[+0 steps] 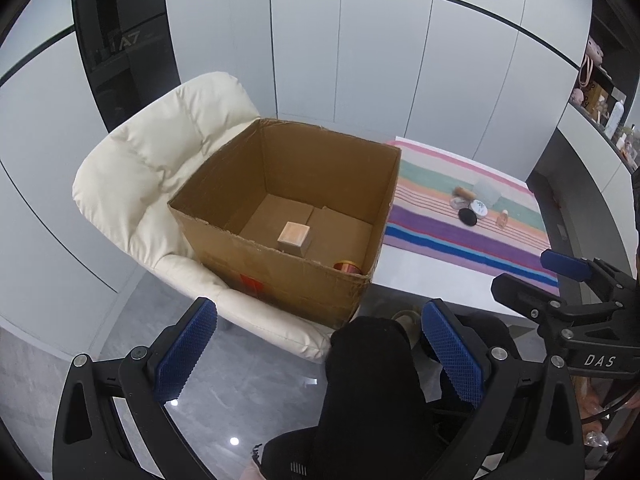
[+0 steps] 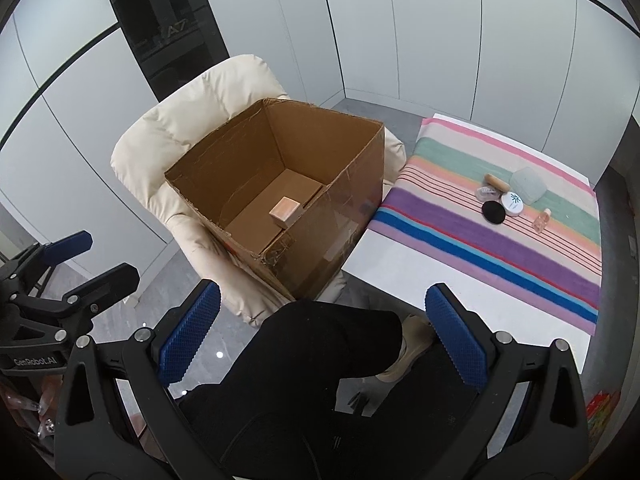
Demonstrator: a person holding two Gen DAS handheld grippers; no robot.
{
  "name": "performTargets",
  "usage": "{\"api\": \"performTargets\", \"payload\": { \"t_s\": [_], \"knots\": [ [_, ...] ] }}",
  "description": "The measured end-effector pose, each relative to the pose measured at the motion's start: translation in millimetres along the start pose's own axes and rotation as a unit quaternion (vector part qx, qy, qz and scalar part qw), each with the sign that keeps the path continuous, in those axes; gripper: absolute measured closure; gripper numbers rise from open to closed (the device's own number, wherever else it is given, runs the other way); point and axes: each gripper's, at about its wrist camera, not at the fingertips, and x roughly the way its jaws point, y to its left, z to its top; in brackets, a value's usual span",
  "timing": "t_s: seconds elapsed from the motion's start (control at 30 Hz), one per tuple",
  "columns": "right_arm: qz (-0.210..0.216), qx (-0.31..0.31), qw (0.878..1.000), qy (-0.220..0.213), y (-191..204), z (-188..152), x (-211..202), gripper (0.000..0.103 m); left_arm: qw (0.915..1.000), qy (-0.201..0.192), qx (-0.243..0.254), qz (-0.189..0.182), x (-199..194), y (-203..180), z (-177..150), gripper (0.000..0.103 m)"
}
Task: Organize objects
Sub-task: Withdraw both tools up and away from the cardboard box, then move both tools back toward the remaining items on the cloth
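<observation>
A white tabletop [image 2: 404,264] is seen against pale panelled walls, with a grey glossy floor below. A striped towel [image 2: 500,240] is spread over its far part. Beside the tabletop, a cream padded chair [image 1: 132,184] carries an open cardboard box [image 1: 280,276], its walls creased and its rim torn.

On the box floor a small square carton [image 1: 295,237] is set flat; a copper-coloured round tin [image 1: 347,267] is lodged in the near right corner.

On the towel a cluster is laid close together: a pale green rounded case [image 2: 528,186], a white round jar [image 2: 513,202], a black disc [image 2: 493,212], a clear small jar [image 2: 485,191], a tan tube [image 2: 496,181] with its long axis running left-right, and a small bottle [image 2: 542,219] lying tilted.

The left tool [image 1: 318,354] and right tool [image 2: 322,336] are both held spread and empty, above a dark-clad knee.
</observation>
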Motion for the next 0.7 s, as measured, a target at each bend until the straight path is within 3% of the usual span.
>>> {"api": "performTargets", "payload": {
  "t_s": [0.37,0.7],
  "knots": [
    [-0.011,0.011,1.0,-0.002,-11,-4,-5,0.0,0.9999,0.009,0.003,-0.005,9,-6,1,0.0],
    [-0.032,0.037,0.999,-0.016,-39,-9,-18,0.0,0.9992,-0.002,0.03,-0.027,11,-36,14,0.0]
  ]
}}
